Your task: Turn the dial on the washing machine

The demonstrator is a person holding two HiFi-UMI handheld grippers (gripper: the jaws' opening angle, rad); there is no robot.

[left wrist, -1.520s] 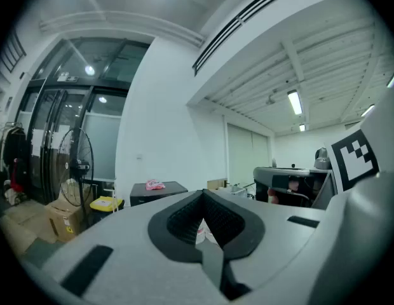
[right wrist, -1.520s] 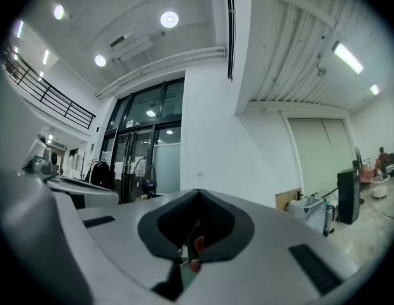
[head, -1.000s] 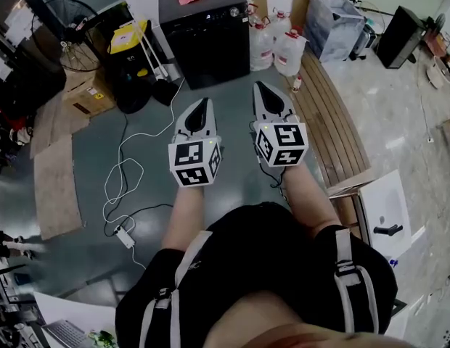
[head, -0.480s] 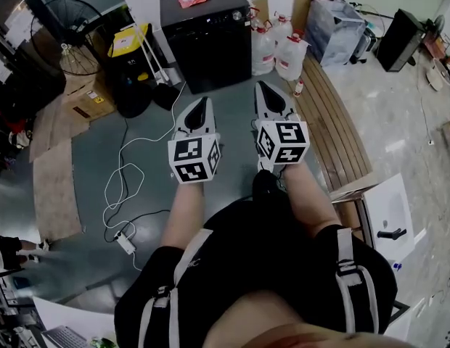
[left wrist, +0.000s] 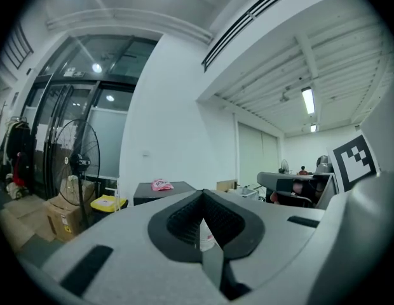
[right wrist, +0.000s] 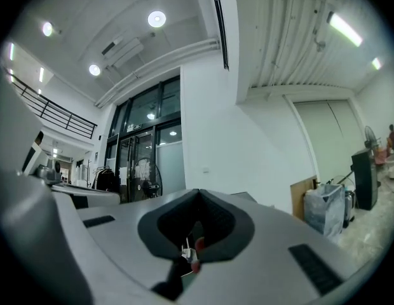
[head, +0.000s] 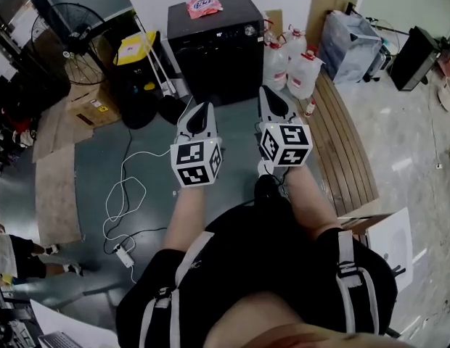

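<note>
While the left gripper (head: 205,106) and right gripper (head: 266,91) are pressed together and empty, well short of the washing machine (head: 218,49) ahead, its dial (head: 248,30) cannot be gripped; closed tips would likely skid off

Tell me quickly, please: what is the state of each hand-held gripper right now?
Left hand-held gripper: closed, holding nothing.
Right hand-held gripper: closed, holding nothing.
</note>
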